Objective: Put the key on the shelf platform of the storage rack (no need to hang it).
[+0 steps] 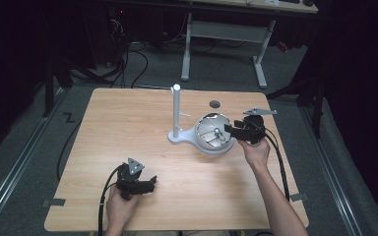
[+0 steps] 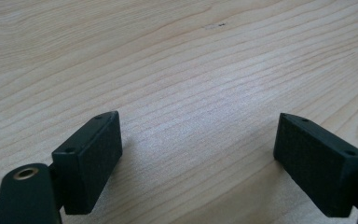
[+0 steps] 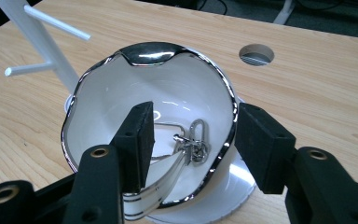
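Wooden table [image 1: 128, 128]; white stand [image 1: 176, 114] near centre; bowl [image 3: 121, 88], white with chrome rim, sits at the stand's 4 o'clock; it looks rigid, glossy, likely slippery and chippable. Your right gripper [image 3: 191, 135] is spread, straddling the rim, pads clear; take it at the rim. Small metal clasp [image 3: 193, 142] lies inside. Your left gripper [image 2: 198, 158] is spread, empty, at 7 o'clock.

Keyring [image 3: 193, 142] in bowl [image 3: 121, 88]; stand [image 1: 176, 110] left.
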Tool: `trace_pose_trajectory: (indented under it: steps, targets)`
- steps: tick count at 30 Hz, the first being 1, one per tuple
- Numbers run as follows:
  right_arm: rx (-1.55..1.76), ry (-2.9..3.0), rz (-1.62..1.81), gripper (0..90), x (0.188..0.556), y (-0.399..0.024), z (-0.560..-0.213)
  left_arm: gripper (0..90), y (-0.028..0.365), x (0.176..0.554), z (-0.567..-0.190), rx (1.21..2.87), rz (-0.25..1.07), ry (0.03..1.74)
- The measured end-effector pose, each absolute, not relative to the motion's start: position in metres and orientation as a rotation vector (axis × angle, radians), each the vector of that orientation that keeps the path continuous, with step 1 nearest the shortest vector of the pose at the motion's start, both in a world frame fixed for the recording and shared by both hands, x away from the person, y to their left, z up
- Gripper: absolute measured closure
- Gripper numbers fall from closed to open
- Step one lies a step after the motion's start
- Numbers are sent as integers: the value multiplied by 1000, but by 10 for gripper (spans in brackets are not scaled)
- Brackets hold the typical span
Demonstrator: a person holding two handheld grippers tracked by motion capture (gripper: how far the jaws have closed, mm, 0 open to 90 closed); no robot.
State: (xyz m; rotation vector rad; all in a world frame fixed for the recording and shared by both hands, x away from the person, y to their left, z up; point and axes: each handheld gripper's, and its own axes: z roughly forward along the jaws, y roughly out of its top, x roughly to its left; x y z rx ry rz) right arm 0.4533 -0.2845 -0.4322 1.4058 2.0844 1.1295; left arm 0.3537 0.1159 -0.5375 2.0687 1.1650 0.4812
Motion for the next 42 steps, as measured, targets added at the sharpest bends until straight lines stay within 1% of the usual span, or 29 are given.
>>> trace_pose_trajectory:
  steps: [12,28,42]
  targets:
    - [1428,2070,1129,481,443,-297,-433,157,116,354,-537,2068,481,1166]
    - [1420,2013,1182,484,424,-309,-420,156,116,354,-537,2068,481,1166]
    - [1471,1982,1195,483,407,-330,-424,156,116,354,-537,2069,482,1165]
